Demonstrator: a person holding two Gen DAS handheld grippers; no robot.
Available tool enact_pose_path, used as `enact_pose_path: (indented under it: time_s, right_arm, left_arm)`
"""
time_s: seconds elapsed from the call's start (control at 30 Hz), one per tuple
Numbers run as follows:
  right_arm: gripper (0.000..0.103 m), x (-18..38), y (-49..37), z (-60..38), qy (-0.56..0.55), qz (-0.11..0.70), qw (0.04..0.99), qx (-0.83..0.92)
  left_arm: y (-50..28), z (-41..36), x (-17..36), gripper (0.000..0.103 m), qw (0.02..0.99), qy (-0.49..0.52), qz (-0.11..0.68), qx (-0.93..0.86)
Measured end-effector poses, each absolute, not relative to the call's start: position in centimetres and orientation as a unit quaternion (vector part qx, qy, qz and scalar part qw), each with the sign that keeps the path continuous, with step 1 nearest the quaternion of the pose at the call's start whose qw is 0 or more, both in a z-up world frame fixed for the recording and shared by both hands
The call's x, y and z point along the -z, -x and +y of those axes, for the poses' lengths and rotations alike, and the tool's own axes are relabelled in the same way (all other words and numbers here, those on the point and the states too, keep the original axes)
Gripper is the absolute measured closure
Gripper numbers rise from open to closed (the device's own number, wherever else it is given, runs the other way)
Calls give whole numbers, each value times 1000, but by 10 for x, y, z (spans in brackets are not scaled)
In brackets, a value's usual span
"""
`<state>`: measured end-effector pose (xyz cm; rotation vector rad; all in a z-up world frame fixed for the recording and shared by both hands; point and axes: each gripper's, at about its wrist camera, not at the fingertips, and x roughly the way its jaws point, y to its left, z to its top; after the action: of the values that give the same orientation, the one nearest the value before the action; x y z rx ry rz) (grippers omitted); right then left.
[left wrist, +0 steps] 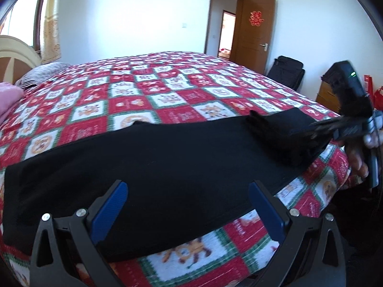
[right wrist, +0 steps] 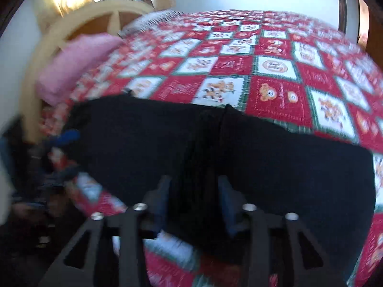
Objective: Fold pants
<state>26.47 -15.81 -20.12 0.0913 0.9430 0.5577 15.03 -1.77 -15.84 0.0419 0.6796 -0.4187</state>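
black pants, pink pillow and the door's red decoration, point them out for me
black pants (left wrist: 167,167), left wrist view, on the flat middle of the cloth
pink pillow (right wrist: 76,64), right wrist view, on its upper face
red decoration (left wrist: 256,18), left wrist view, on its centre, on the open door

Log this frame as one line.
task: fold pants | left gripper: open over pants | right gripper: shut on pants fold | bed

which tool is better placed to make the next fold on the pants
Right. The right tool is already shut on a bunched fold of the black pants and could carry it across. The left tool is open, fingers straddling flat cloth near the bed edge, gripping nothing.
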Motion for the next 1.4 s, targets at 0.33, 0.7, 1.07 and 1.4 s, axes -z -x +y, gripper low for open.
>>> enact_pose_path:
  time_s: [0.33,0.7,1.07,1.4]
  right_arm:
    - [56,187,-231,-269,-135,382,901,-154]
    - [47,193,-220,-280,-144,305,931,-136]
    - [45,191,-215,-304,-185,270,939,-105]
    - [44,201,-220,-280,-144,300,935,-124]
  left_arm:
    - [-185,-89,150,11,884,3,358,300]
    - [-223,-156,172,44,846,19,424,322]
    - [-211,-122,135,89,853,62,400,330]
    - [-224,-75,156,88,855,92,429,275]
